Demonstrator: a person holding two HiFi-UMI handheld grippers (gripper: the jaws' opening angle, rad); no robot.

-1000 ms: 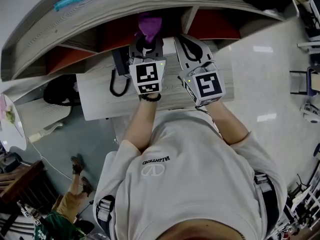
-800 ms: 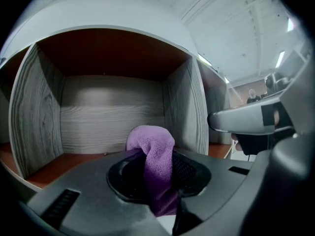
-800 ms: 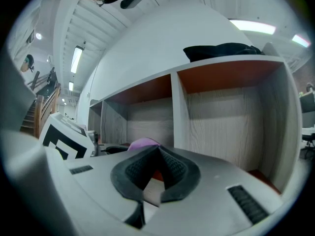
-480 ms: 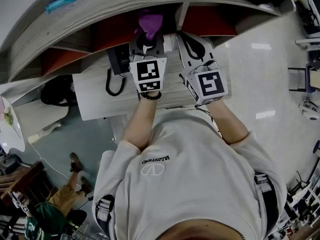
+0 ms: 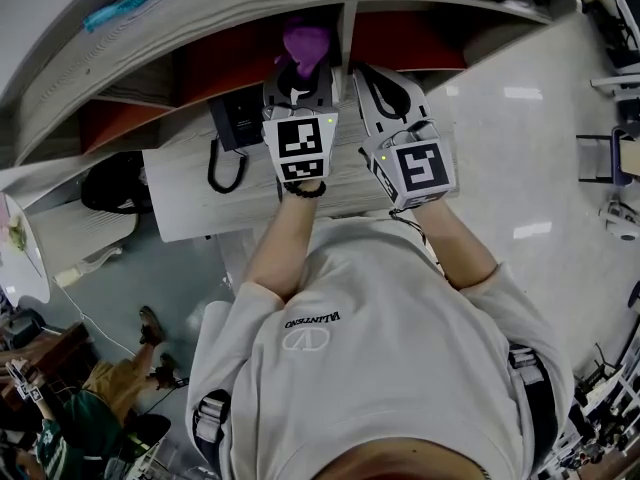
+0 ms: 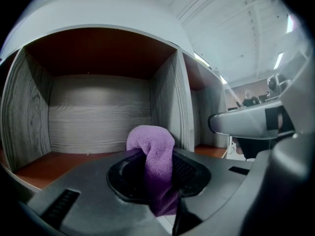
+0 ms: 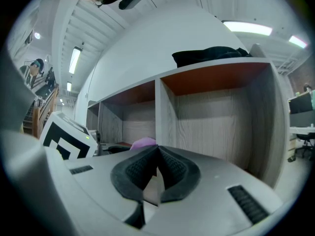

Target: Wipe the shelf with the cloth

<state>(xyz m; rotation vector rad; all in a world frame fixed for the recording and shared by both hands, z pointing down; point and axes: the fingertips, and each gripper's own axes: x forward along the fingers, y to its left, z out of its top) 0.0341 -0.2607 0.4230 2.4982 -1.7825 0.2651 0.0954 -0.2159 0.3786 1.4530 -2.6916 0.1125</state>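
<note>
One purple cloth is clamped in the left gripper at the shelf; right gripper's jaws closed.

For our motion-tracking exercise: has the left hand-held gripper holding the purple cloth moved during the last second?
Yes. In the head view the left hand-held gripper and its purple cloth have shifted right, closer to the shelf's upright divider.

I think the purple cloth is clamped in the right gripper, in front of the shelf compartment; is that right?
Not quite: the purple cloth is clamped in the left gripper, as the left gripper view shows. It is indeed in front of the shelf compartment.
</note>
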